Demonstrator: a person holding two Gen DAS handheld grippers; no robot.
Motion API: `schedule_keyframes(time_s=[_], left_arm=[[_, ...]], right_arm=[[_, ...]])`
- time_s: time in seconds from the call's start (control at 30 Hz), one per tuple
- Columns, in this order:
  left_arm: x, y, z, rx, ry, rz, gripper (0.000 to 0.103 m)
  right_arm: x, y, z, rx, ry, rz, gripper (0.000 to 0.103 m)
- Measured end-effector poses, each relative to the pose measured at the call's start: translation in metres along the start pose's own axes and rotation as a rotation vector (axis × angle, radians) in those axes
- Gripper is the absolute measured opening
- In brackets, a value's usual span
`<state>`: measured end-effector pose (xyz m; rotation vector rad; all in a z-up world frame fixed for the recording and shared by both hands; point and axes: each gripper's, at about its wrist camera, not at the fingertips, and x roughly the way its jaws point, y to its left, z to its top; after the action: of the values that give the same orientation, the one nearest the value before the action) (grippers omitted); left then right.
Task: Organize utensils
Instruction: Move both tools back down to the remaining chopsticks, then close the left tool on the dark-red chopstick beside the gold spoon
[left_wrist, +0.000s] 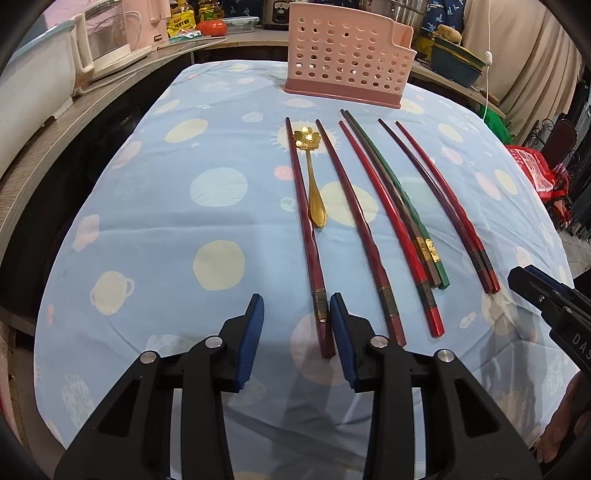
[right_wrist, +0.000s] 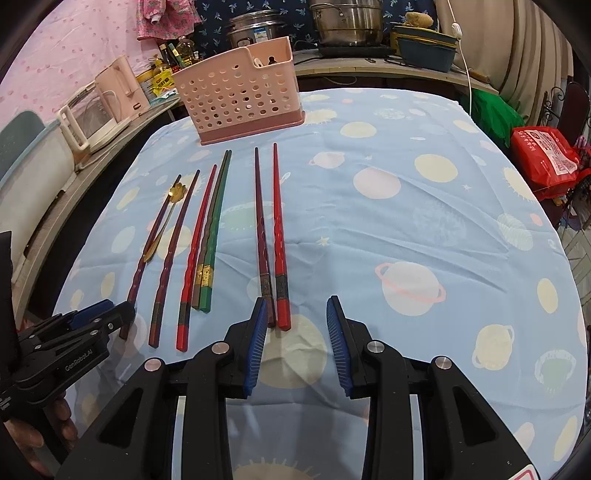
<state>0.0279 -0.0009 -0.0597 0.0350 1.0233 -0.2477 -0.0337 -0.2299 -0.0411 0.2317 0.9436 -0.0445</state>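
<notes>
Left hand-held gripper (left_wrist: 297, 310) hanging open, straddling leftmost chopstick (left_wrist: 308, 236); right hand-held gripper (right_wrist: 295, 314) open beside rightmost pair (right_wrist: 271, 236). Next: closing, lifting toward pink holder (left_wrist: 347, 59).

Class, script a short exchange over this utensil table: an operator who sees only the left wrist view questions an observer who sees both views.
Operator: I only catch the edge of the right gripper. Is it holding anything?
Observer: No. The right gripper is open, and the butt ends of the rightmost pair of chopsticks lie between its fingers, close beside one pad, not clamped.
Operator: That gripper blocks my near right corner. Are any utensils lying there?
Observer: None. To the right of that pair, only the planet-print cloth shows, out to the table's edge.
</notes>
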Motion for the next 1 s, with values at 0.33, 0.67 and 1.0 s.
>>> schedule_keyframes(time_s=[0.33,0.67,1.0], left_arm=[[0.001,0.014,-0.002,-0.026,-0.018,-0.021,0.01],[0.0,0.01,-0.002,-0.006,-0.02,-0.028,0.007],[0.001,0.01,-0.001,-0.008,-0.014,-0.025,0.007]], right_arm=[[0.004,0.007,-0.002,-0.015,0.012,0.007,0.031],[0.013,0.006,0.002,-0.02,0.018,-0.003,0.018],[0.026,0.009,0.008,-0.035,0.019,-0.009,0.014]])
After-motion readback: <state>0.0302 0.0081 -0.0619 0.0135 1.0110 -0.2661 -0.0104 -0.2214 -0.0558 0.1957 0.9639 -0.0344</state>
